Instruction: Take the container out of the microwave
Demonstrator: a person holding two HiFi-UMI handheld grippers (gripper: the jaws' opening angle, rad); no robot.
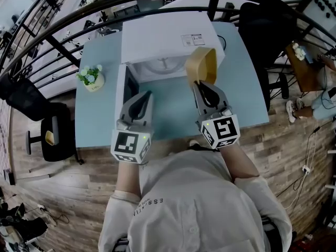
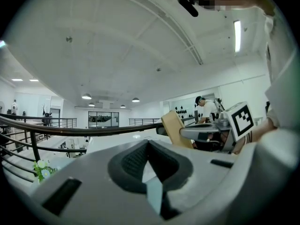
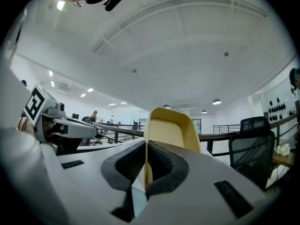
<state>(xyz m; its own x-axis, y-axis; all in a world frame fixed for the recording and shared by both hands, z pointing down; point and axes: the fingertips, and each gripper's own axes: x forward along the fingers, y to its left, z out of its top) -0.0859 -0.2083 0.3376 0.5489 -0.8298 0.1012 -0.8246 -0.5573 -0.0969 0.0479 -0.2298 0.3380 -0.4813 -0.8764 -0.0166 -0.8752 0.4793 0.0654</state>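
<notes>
Only the head view shows the open microwave (image 1: 163,38). Their own views show the right hand-held gripper (image 3: 146,149) pinching the container (image 3: 171,130) wall and the left hand-held gripper (image 2: 148,146) closed, empty.

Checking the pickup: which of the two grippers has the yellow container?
The right gripper: its jaws pinch the wall of the yellow container. The left gripper is shut on nothing.

Bright, even indoor light, mostly from ceiling lamps (image 2: 86,96) and a strip light (image 2: 237,35), shadows stay soft. Strong fisheye bend everywhere, black corners in both gripper views, nearest stuff looks a bit blurry
</notes>
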